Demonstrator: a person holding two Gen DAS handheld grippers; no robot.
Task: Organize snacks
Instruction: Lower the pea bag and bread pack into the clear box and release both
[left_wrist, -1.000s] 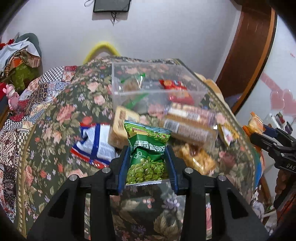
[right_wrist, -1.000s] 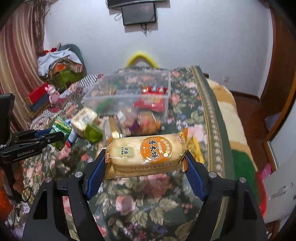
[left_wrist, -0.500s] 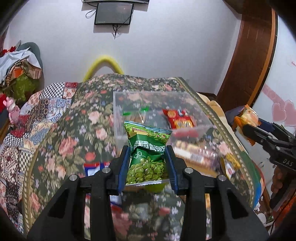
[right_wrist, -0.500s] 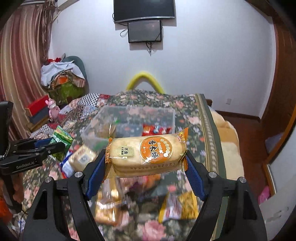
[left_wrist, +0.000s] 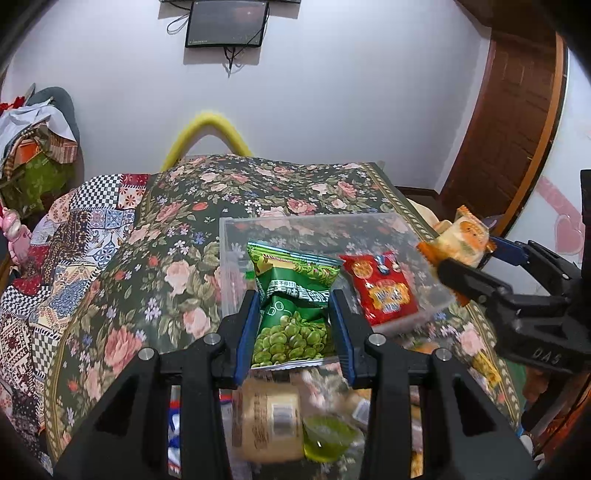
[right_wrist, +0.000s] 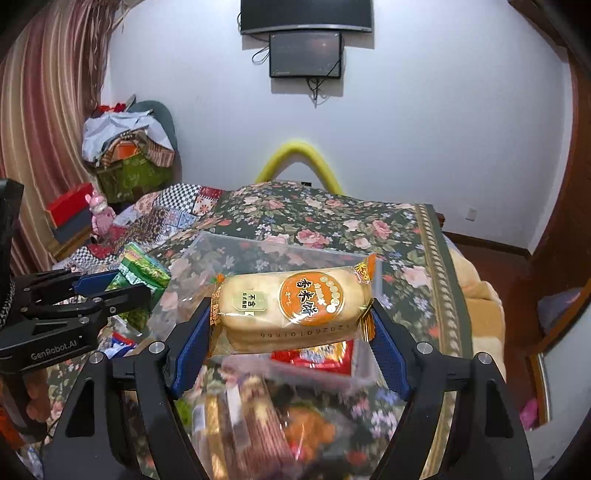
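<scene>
Snacks, two in transit over clear bin (left_wrist: 236, 258): green pea packet (left_wrist: 291, 310), light, crinkly, slippery film, pinched mid-body by left gripper (left_wrist: 293, 328); rice cracker pack (right_wrist: 291, 306), brittle contents, clamped endwise by right gripper (right_wrist: 288, 336). Grip gently.

- A dark screen (right_wrist: 305, 54) hangs on the white wall, cables dangling under it.
- A yellow curved tube (left_wrist: 207, 138) rises behind the bed.
- A floral bedspread (left_wrist: 155, 273) covers the bed, beside a patchwork quilt (left_wrist: 62, 240).
- Striped curtain (right_wrist: 44, 110) at left.
- A pink toy figure (right_wrist: 100, 218) near piled clothes (right_wrist: 125, 144).
</scene>
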